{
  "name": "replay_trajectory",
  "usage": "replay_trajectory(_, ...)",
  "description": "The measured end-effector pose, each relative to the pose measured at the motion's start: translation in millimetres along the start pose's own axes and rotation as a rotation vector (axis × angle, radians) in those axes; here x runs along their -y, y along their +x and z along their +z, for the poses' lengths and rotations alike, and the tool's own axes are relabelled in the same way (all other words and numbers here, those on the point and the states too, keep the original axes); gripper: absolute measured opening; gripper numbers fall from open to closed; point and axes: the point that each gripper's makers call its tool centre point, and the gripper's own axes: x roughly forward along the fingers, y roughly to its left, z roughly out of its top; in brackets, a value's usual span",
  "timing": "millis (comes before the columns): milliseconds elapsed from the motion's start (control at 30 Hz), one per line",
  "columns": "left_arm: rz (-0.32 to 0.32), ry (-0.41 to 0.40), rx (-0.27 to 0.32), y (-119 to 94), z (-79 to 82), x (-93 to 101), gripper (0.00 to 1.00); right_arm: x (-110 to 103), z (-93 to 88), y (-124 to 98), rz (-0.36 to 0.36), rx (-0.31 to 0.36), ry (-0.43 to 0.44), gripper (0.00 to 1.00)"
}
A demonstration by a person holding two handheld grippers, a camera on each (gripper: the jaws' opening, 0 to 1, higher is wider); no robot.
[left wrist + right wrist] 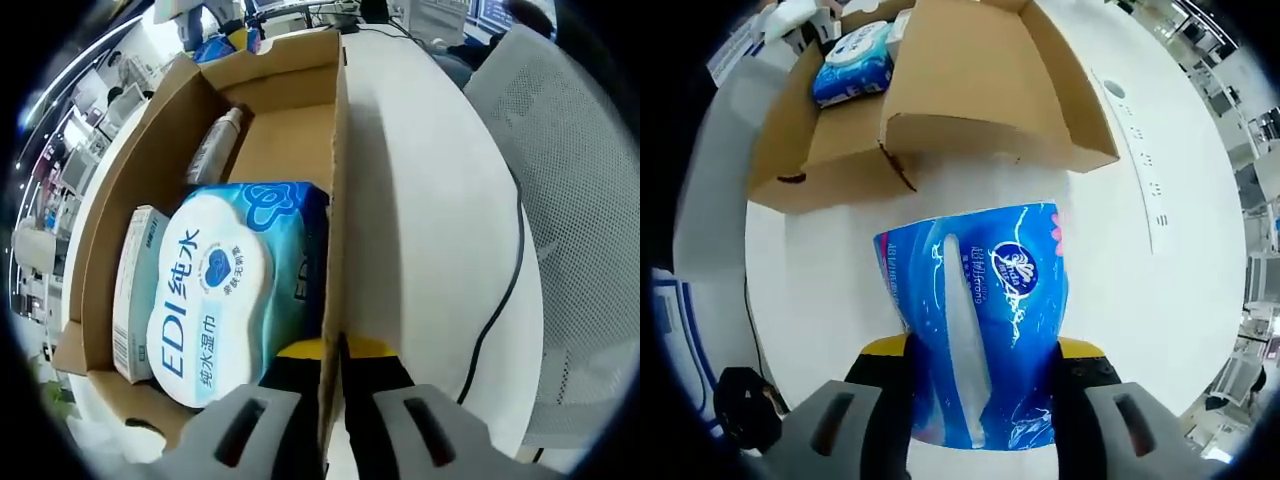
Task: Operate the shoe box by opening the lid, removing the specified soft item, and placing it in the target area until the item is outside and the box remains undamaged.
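Glossy blue tissue pack (980,320) clamped in right gripper (975,425).

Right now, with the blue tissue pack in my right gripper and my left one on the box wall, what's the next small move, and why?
Probably lower the blue tissue pack onto the white table and open the right gripper. The pack is already outside the cardboard box, clamped between the jaws, above bare tabletop. Keep the left gripper pinching the box wall to steady it.

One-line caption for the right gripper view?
Right claw holds blue tissue pack above white table, outside open cardboard box.
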Motion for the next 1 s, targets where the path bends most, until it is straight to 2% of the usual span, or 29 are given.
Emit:
replay_trajectory(533,0.003,0.000,0.002,2.4,1.3,4.9,0.02,-16.9,0.3,16.7,0.028,-0.009,-0.024,0.53)
replay_trajectory(1000,0.004,0.000,0.002,3.1,3.2,6.8,0.02,-20.8,-2.9,25.8,0.063,-0.001,-0.017,0.53)
